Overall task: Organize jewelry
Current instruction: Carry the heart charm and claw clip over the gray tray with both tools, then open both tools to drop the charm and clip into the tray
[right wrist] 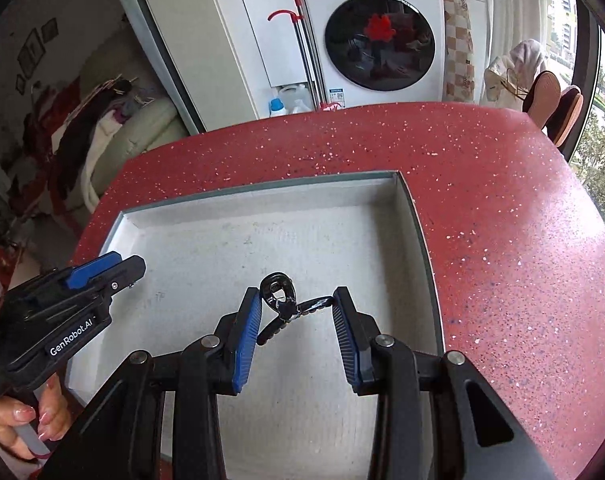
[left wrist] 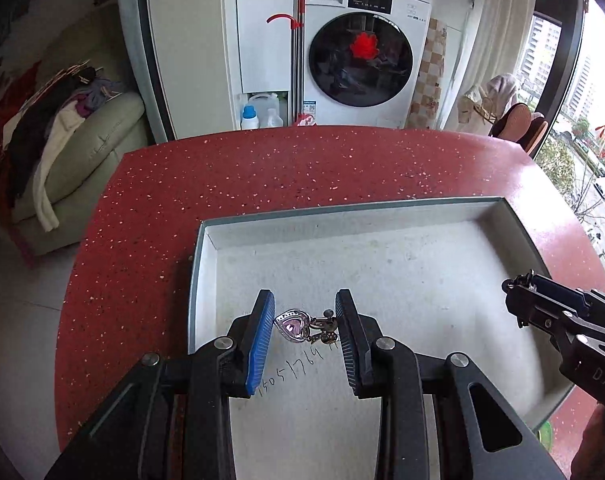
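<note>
Jewelry is pinched in both grippers over the shallow white tray (left wrist: 502, 216): a pink heart-shaped silver pendant (left wrist: 292, 326) in the left gripper (left wrist: 304, 330), a black beaded bracelet (right wrist: 286, 308) in the right gripper (right wrist: 296, 314), both judged light, fragile, slippery.

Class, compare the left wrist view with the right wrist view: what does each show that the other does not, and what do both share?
Only the left wrist view shows the heart pendant with a pink stone, held between the pads of the left hand-held gripper, and handwritten digits on the tray floor.

Only the right wrist view shows the dark bracelet spanning the pads of the right hand-held gripper, and the person's hand on the other tool's handle.

Both show the shallow white tray on the red speckled table, and the washing machine behind.
</note>
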Available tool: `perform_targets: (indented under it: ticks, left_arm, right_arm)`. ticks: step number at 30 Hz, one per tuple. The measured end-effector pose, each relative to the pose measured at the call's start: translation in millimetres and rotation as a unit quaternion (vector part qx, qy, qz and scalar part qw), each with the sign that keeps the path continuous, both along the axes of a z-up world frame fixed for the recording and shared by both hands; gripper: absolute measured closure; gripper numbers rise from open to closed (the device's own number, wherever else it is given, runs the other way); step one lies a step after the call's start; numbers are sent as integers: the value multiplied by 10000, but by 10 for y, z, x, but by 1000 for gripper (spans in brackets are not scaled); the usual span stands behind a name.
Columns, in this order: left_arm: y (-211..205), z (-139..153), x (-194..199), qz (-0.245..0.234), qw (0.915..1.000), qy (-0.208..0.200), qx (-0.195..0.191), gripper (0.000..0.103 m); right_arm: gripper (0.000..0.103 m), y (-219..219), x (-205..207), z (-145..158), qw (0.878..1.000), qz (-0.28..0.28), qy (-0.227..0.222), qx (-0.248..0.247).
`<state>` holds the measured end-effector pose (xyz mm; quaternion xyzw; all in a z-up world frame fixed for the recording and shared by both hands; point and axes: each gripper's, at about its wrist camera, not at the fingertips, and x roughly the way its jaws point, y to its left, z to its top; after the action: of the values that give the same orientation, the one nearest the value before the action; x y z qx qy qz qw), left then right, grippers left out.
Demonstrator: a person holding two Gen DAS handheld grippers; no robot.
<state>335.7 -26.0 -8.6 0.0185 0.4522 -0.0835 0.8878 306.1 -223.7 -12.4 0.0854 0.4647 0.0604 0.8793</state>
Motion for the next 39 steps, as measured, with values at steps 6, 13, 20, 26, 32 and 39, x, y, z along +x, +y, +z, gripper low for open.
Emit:
perform_targets:
  ticks: [6, 13, 20, 26, 32, 39]
  left_arm:
    - [-116, -198, 24, -60, 9996, 126, 246, 52]
    - [-202, -233, 44, -87, 9982, 253, 532, 50]
    - [-148, -224, 8, -32, 9986, 309, 417, 25]
    - [-79, -50, -98, 16, 9995, 0, 306, 0]
    - [116, 257, -340, 87, 9989, -469, 39, 0]
    - [381, 445, -685, 47, 9984, -476, -304, 0]
  right_arm:
    - [63, 37, 14, -166, 9998, 44, 89, -179]
    - [52, 102, -5, -162, 9995, 108, 68, -305]
    - [31, -12, -119, -4, 9998, -25, -69, 176]
    - [24, -80, -249, 202, 9986, -141, -311, 409]
    - [15, -133, -501, 412, 9953, -236, -628, 705]
    - [0, -175, -858, 571, 9910, -269, -851, 998]
